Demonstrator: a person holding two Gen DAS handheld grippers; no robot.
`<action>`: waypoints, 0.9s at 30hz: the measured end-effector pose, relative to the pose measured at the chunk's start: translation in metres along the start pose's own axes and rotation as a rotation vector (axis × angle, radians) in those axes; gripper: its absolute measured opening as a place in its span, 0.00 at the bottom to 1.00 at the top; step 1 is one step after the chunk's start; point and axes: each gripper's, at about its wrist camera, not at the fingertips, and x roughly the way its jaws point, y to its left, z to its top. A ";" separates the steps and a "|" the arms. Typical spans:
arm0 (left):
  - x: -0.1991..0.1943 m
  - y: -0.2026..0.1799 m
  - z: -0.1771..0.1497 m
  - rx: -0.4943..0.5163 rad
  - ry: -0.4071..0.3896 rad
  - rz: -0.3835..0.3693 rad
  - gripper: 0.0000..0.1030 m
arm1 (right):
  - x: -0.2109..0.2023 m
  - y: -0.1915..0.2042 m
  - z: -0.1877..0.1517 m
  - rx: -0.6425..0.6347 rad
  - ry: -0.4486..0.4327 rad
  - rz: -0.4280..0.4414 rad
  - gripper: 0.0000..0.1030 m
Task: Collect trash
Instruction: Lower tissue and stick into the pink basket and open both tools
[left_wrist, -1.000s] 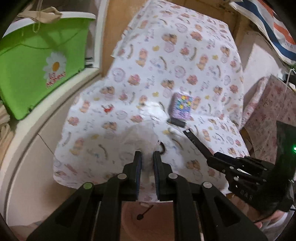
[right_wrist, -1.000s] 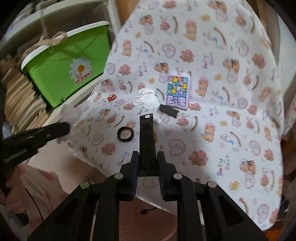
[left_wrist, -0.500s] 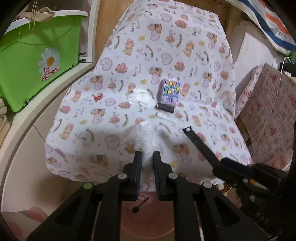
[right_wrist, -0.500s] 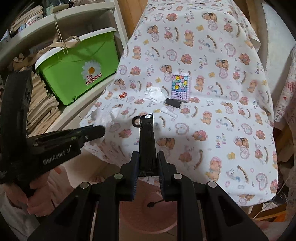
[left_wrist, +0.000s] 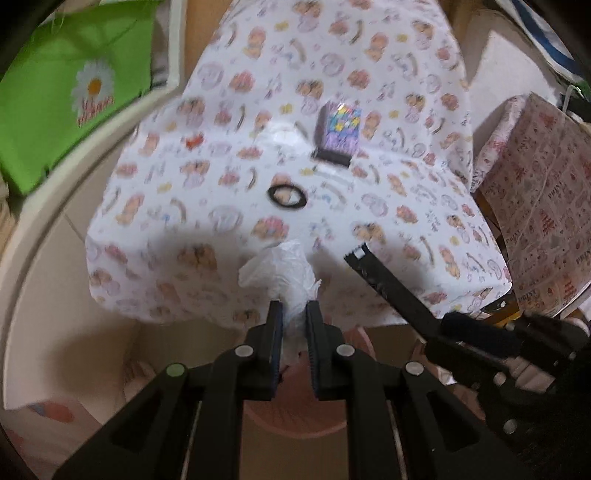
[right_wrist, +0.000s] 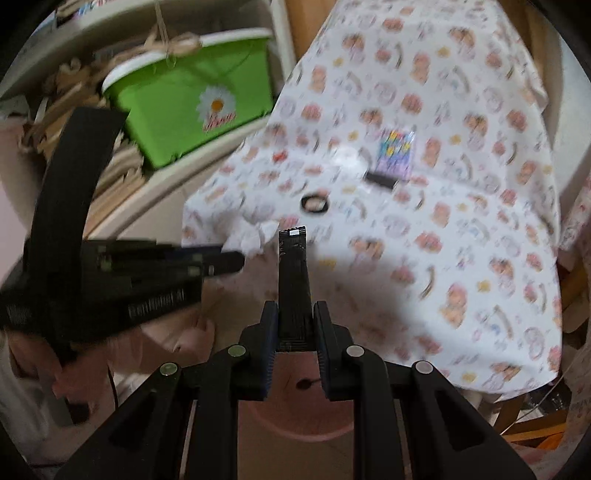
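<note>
My left gripper (left_wrist: 294, 314) is shut on a crumpled white tissue (left_wrist: 284, 273), held off the table's near edge above a pink bin (left_wrist: 295, 417). My right gripper (right_wrist: 294, 314) is shut on a long black wrapper strip (right_wrist: 293, 280), also held above the pink bin (right_wrist: 299, 417). The strip also shows in the left wrist view (left_wrist: 388, 284), and the tissue in the right wrist view (right_wrist: 255, 238). On the patterned tablecloth (left_wrist: 406, 206) lie a black ring (left_wrist: 287, 195), another white tissue (left_wrist: 282, 138), a small black tube (left_wrist: 330, 155) and a colourful packet (left_wrist: 340, 127).
A green box with a daisy label (right_wrist: 207, 99) stands on a shelf to the left, with stacked paper beside it. A patterned box (left_wrist: 543, 192) stands right of the table. The bin holds a small dark spoon-like item (right_wrist: 304, 384).
Both grippers have pulled back from the table toward the bin, each keeping its load. The black ring on the cloth is now uncovered in the left wrist view.
</note>
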 end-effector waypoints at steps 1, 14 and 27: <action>0.004 0.006 -0.001 -0.024 0.029 -0.001 0.11 | 0.004 0.001 -0.003 -0.004 0.016 -0.011 0.20; 0.052 0.021 -0.023 -0.126 0.257 -0.034 0.11 | 0.060 -0.009 -0.033 0.089 0.276 0.010 0.20; 0.122 0.027 -0.050 -0.124 0.452 0.023 0.11 | 0.132 -0.025 -0.070 0.179 0.478 -0.034 0.21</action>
